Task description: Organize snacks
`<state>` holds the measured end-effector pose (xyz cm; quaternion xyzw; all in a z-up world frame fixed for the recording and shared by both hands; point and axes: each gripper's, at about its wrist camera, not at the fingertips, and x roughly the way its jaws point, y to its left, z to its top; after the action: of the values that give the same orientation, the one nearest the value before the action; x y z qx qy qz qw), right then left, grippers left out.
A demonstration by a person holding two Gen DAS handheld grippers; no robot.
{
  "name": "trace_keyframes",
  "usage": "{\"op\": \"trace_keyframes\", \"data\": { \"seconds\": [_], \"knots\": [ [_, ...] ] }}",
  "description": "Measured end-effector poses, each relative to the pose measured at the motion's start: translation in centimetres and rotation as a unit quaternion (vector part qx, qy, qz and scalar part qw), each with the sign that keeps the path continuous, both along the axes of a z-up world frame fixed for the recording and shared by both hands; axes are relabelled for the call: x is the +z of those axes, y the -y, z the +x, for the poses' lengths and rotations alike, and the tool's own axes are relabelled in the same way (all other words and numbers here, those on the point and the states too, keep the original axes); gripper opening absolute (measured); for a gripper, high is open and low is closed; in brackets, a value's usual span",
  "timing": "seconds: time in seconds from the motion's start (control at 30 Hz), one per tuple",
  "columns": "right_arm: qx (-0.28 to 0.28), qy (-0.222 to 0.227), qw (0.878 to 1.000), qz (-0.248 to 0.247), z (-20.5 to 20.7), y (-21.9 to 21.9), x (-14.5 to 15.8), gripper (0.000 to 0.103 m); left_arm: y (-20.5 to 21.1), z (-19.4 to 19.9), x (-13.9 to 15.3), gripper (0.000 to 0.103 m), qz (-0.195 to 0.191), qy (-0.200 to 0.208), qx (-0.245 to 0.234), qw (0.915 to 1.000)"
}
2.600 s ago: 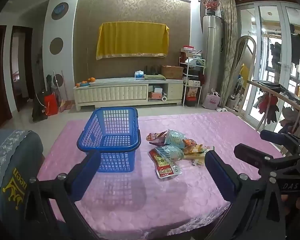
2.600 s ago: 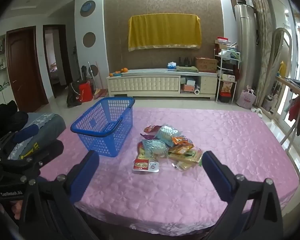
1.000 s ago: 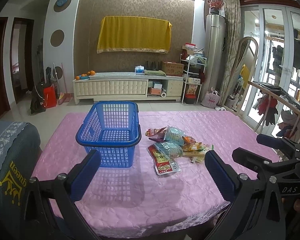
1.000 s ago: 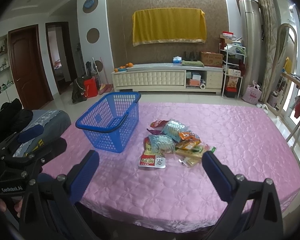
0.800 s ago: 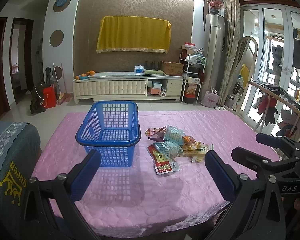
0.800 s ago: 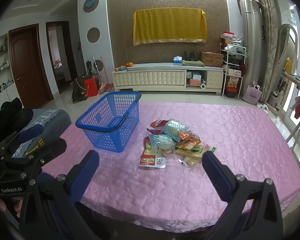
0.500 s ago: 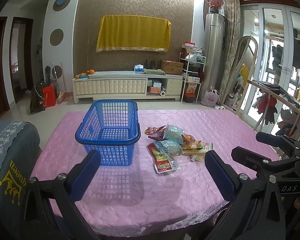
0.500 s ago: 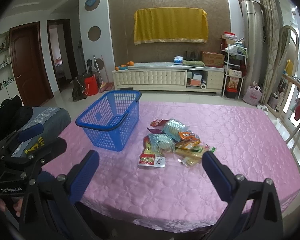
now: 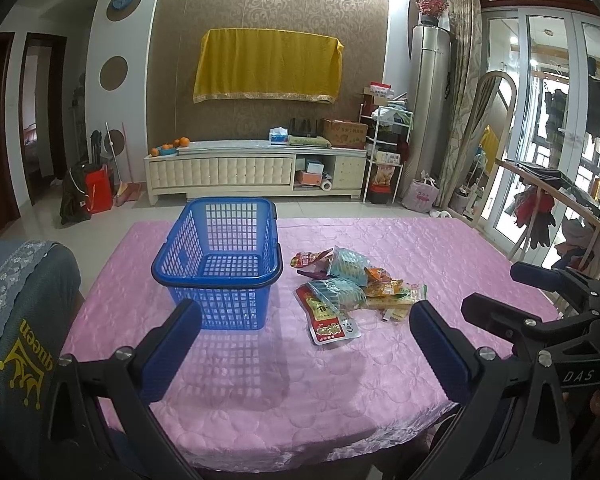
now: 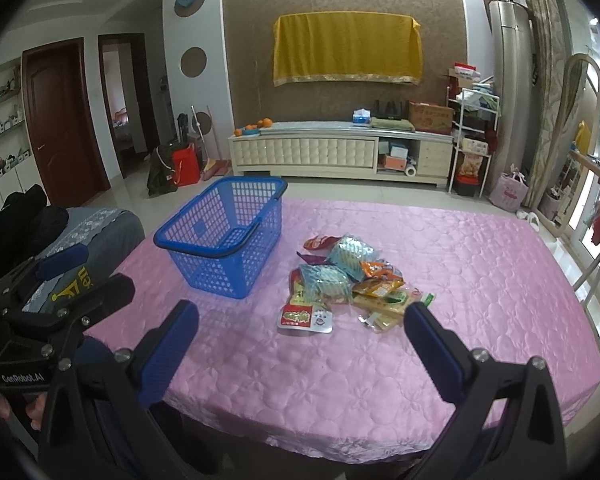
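Bright, sharp at centre, daylit from glass balcony doors [image 9: 548, 128] on the right. Soft shadow beneath blue plastic mesh basket [image 9: 220, 256]. Strong fisheye bending, dark vignetted corners, perhaps slightly soft.

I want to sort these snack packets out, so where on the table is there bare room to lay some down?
Bare pink cloth lies right of the snack pile, to the table's far edge, and along the near edge in front of pile and blue basket. The strip between basket and pile is tight.
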<state>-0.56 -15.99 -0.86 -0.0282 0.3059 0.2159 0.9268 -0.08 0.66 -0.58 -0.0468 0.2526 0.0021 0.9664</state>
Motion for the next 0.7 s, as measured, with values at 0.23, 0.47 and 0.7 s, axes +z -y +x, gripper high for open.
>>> {"op": "trace_keyframes", "data": {
  "seconds": [0.23,0.47,0.7],
  "knots": [
    [0.007,0.001,1.0,-0.005,0.2,-0.3,0.1,0.103,-0.1,-0.1,0.1,0.103,0.0,0.003,0.003,1.0],
    [0.014,0.009,1.0,-0.004,0.0,-0.5,0.6,0.103,-0.3,-0.2,0.9,0.103,0.0,0.007,0.008,0.9999],
    [0.013,0.037,0.999,-0.012,0.7,-0.3,2.4,0.103,0.2,1.3,2.6,0.103,0.004,0.01,0.0,0.9999]
  ]
}}
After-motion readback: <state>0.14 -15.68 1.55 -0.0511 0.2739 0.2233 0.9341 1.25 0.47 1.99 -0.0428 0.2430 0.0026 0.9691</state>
